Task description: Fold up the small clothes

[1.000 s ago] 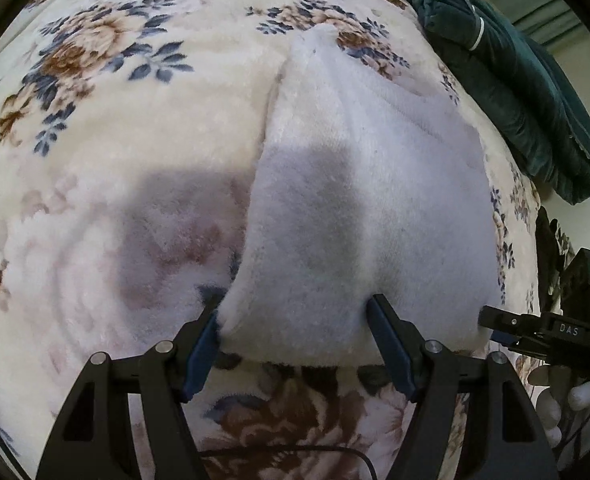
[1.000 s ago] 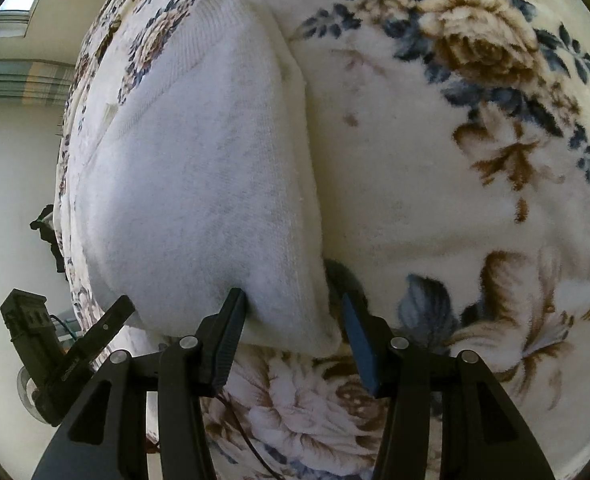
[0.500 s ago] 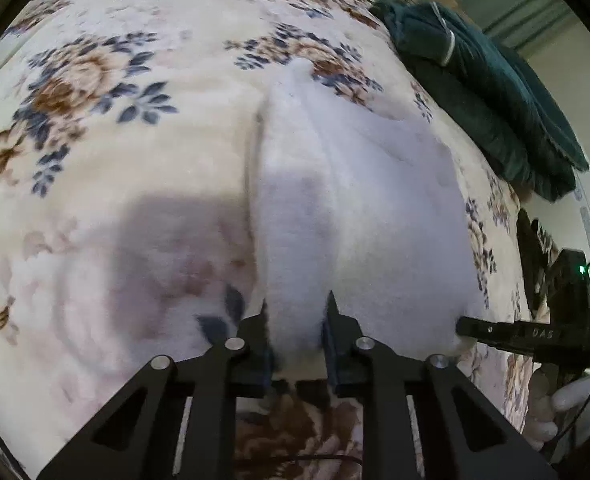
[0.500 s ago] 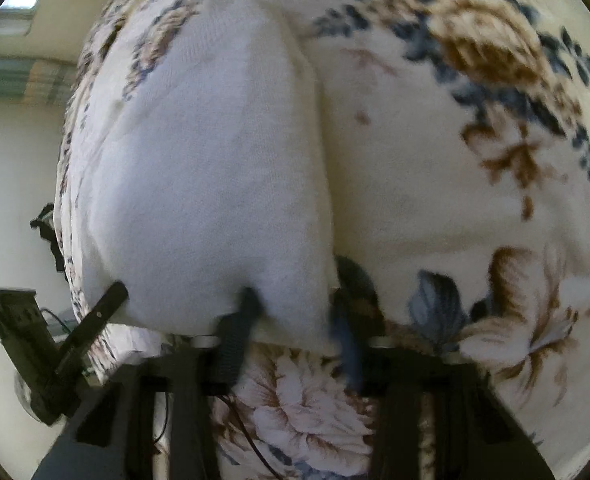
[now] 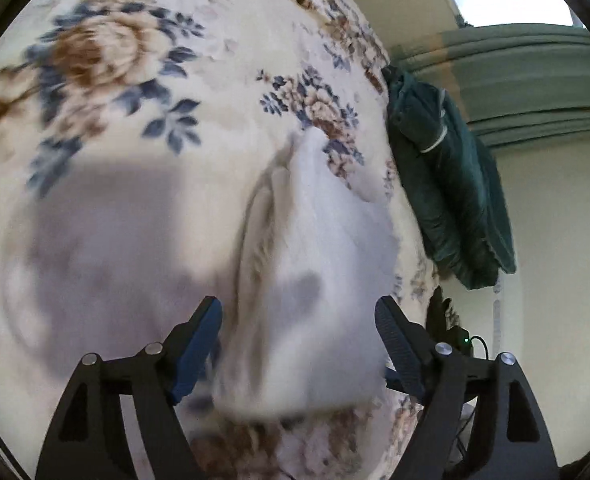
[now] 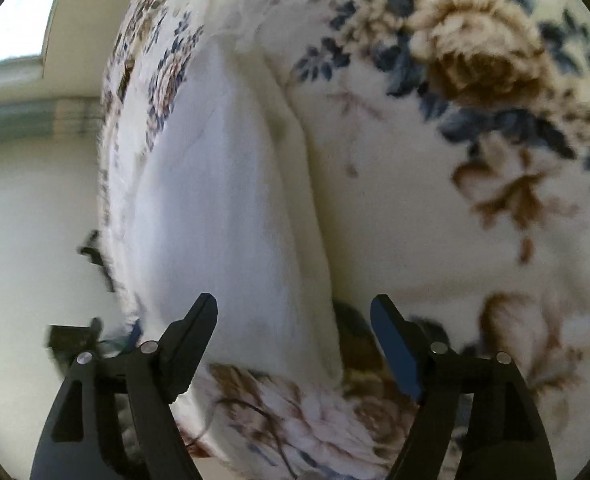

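Note:
A white fluffy garment [image 5: 311, 272] lies folded lengthwise on the floral blanket [image 5: 107, 92]; it also shows in the right wrist view [image 6: 223, 208]. My left gripper [image 5: 298, 334] is open, its jaws wide apart on either side of the garment's near end, not holding it. My right gripper [image 6: 293, 330] is open too, jaws spread around the garment's near right corner. Both views are blurred by motion.
A dark green garment [image 5: 447, 184] lies at the blanket's far right edge. Green curtains [image 5: 527, 80] and a pale wall stand behind. The blanket [image 6: 475, 160] spreads wide to the right of the white garment. The bed edge runs close by the right gripper's left.
Both grippers closed on the garment's near edge half a second ago and have now opened and let it go. Both have lifted and tilted up, showing more of the room.

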Demonstrator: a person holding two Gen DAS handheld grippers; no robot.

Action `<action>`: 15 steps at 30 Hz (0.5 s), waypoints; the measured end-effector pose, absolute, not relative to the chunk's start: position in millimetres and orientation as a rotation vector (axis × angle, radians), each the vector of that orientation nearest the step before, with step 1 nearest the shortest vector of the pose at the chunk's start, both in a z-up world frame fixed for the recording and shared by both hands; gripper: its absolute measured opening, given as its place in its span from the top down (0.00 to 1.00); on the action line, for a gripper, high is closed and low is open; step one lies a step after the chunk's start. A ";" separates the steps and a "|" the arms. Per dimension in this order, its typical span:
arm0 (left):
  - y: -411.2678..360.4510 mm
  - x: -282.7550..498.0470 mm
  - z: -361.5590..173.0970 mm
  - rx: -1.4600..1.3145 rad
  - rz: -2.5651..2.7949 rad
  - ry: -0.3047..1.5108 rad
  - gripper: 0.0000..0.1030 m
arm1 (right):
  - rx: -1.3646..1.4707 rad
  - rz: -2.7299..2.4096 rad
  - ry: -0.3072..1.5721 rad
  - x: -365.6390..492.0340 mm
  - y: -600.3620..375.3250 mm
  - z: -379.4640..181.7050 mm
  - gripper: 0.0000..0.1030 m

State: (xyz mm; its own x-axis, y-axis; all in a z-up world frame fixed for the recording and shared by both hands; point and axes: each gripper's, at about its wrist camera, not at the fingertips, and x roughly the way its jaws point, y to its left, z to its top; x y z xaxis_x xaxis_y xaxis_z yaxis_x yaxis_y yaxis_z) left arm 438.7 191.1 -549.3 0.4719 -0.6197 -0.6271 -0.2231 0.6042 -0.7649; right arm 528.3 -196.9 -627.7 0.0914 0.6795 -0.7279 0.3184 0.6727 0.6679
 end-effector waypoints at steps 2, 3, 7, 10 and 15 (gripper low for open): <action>186.3 468.7 -574.9 -0.961 -0.352 1.132 0.25 | 0.943 0.381 1.512 543.9 -197.8 -649.0 0.21; 179.7 487.3 -592.4 -0.977 -0.402 1.180 0.25 | 0.994 0.419 1.513 552.6 -195.6 -662.0 0.21; 164.0 516.4 -624.2 -1.028 -0.488 1.259 0.25 | 1.139 0.559 1.540 577.0 -179.8 -696.1 0.21; 155.5 520.3 -620.5 -1.041 -0.528 1.217 0.31 | 1.089 0.622 1.558 589.9 -161.1 -697.4 0.20; 153.3 521.3 -596.3 -1.006 -0.536 1.150 0.70 | 0.979 0.615 1.512 600.0 -144.5 -679.3 0.60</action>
State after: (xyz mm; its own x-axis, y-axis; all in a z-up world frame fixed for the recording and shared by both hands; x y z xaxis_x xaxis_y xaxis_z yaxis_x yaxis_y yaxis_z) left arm 521.3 153.3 -596.3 0.3565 -0.7932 -0.4936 -0.1315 0.4805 -0.8671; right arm 600.0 -144.5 -679.3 0.0245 0.8471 -0.5308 0.2365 0.5110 0.8264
